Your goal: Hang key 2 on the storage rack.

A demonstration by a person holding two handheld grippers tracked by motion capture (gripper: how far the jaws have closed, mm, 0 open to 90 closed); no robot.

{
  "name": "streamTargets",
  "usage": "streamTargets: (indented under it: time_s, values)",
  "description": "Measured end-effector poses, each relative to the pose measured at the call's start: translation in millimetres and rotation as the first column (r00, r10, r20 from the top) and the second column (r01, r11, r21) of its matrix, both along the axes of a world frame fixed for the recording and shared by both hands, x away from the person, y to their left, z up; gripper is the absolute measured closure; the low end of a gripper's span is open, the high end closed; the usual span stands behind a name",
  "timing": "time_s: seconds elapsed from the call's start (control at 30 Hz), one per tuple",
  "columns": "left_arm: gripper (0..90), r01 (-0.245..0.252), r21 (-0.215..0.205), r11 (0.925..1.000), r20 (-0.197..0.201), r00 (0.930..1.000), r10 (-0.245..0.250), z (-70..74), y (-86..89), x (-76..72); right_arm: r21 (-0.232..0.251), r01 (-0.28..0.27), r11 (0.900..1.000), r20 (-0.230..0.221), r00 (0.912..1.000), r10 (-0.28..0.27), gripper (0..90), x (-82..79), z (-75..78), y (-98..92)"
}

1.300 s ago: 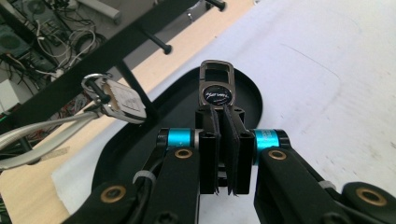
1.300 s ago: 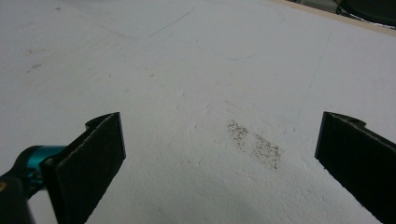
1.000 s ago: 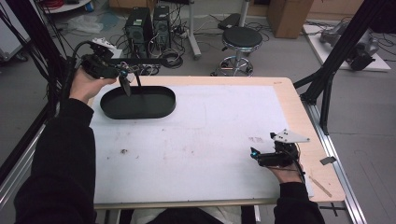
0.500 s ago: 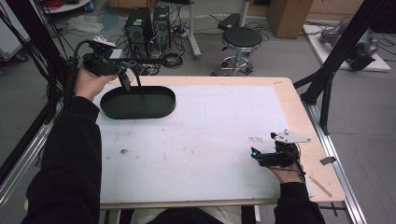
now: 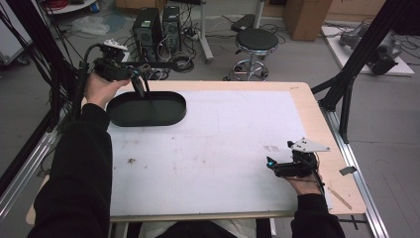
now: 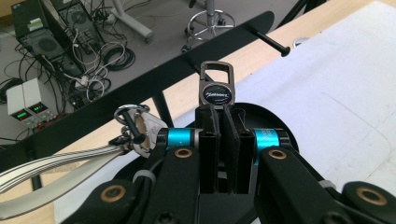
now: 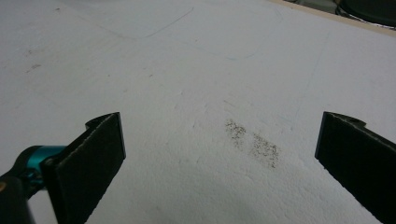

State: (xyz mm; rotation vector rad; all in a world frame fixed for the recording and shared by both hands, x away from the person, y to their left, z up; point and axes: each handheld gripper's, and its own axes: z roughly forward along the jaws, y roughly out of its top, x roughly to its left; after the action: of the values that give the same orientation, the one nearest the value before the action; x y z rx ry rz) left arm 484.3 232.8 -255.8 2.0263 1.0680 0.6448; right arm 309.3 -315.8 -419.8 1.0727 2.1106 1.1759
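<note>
A white-covered desk (image 5: 223, 144) is shown. The keychain (image 6: 216, 89) is clenched in the left tongs (image 6: 219, 116), which have been raised slightly above the black oval tray (image 5: 119, 116); removal seems under way. The right tongs (image 7: 219, 154) rest released.

The tray (image 5: 148, 111) is black. The keychain (image 6: 216, 88) is dark grey with a black round middle and tiny white writing. The strap (image 6: 56, 161) has grey and white stripes. The desk (image 5: 208, 144) is white with a light wood edge.
</note>
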Motion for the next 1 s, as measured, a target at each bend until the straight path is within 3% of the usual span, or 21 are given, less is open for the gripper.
streamTargets:
  time_s: [0.27, 0.6, 0.87, 1.0]
  values:
    - [84.6, -0.022, 0.104, 0.9944, -0.015, 0.9996, 0.024, -8.9, -15.3, 1.2, -0.001, 0.003, 1.0, -0.004, 1.0, -0.003, 0.8, -0.3, -0.2, -0.5]
    - [84.5, -0.06, 0.2, 0.9779, -0.012, 0.9979, 0.064, -18.4, -26.7, 7.5, -0.004, -0.001, 1.0, -0.002, 1.0, 0.001, 0.8, -0.1, -0.4, -1.2]
    - [84.4, -0.09, 0.221, 0.9711, 0.004, 0.9958, 0.092, -27.5, -32.9, 16.1, -0.005, -0.005, 1.0, -0.01, 0.9999, 0.005, 0.8, 1.1, -1.3, 0.4]
    - [84.3, -0.106, 0.183, 0.9775, 0.02, 0.9944, 0.104, -31.1, -39.7, 21.4, -0.011, -0.009, 1.0, -0.006, 0.9999, 0.009, 0.8, 1.8, -1.6, 1.1]
